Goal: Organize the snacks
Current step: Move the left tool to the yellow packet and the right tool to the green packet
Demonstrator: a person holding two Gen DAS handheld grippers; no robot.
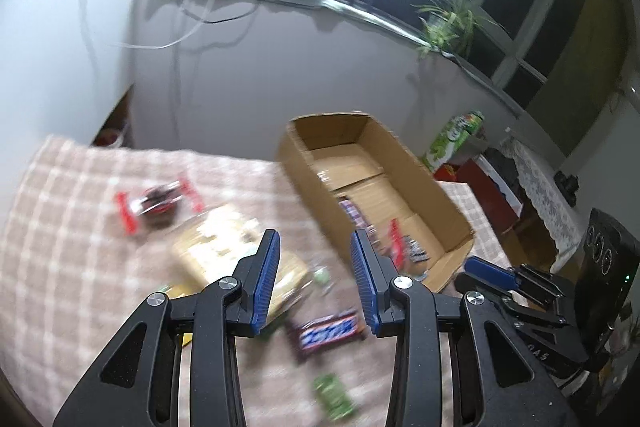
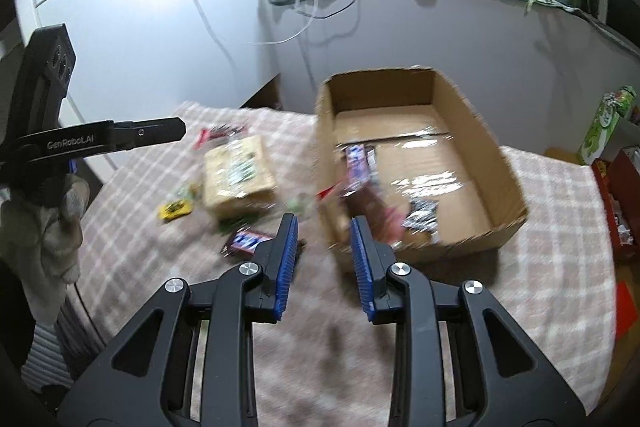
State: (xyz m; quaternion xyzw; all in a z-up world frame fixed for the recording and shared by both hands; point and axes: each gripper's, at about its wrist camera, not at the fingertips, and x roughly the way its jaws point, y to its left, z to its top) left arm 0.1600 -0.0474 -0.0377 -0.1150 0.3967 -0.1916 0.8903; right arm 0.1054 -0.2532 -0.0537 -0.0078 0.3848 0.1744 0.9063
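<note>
**Both grippers empty above a snack-strewn table**

The left gripper (image 1: 314,247) hangs over the checked tablecloth (image 1: 80,267) with its blue-padded jaws parted by a clear gap and nothing between them. The right gripper (image 2: 324,233) is much the same: jaws apart, nothing held, pointing down toward the near wall of the cardboard box (image 2: 500,163).

In the left wrist view the box (image 1: 304,163) lies at about one o'clock from the jaws, open at the top. Several wrappers lie in its near end, among them a red one (image 1: 396,239) (blur hides the print). On the cloth, a brown chocolate bar with blue lettering (image 1: 326,333) lies just below the jaws, at six o'clock. A green packet (image 1: 334,397) lies further down, near the bottom edge. A large pale packet (image 1: 216,239) sits at nine to ten o'clock from the jaws, and a red-ended wrapper (image 1: 158,205) lies beyond it at ten o'clock.

The right wrist view shows the same spread from the other side: the pale packet (image 2: 238,177) at ten o'clock, a small yellow sweet (image 2: 174,209) at nine o'clock, and the brown bar (image 2: 248,239) just left of the left-hand jaw. Inside the box a blue-and-white wrapped bar (image 2: 360,163) lies by the left wall. A gloved hand (image 2: 52,203) holds the left gripper at the left edge.
</note>
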